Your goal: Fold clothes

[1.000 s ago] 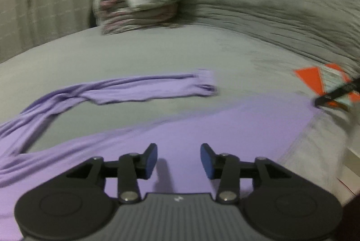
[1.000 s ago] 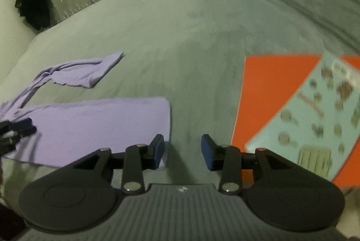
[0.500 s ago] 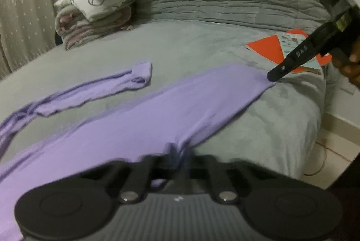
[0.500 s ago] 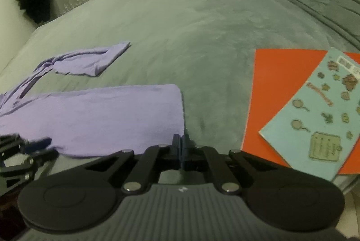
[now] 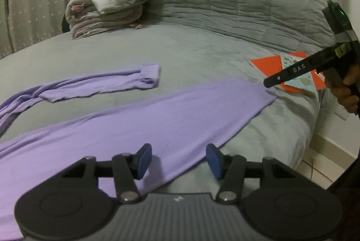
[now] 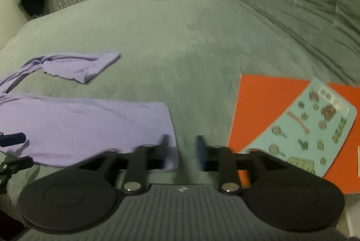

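Reading "DAS", the right gripper (image 5: 270,83), jaws just parted, empty; left gripper (image 5: 177,159) likewise, over lilac garment (image 5: 157,115).

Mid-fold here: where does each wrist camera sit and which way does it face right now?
Left wrist: behind the open left gripper, facing across the purple garment; the right gripper and a hand show.
Right wrist: behind the open right gripper, over the garment's end; left fingertips show.
Shared: garment, orange folder, folded pile.

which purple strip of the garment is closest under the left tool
The wide strip, flat and running right under the left tool. The narrow sleeve lies farther back, bunched, ending in a cuff.
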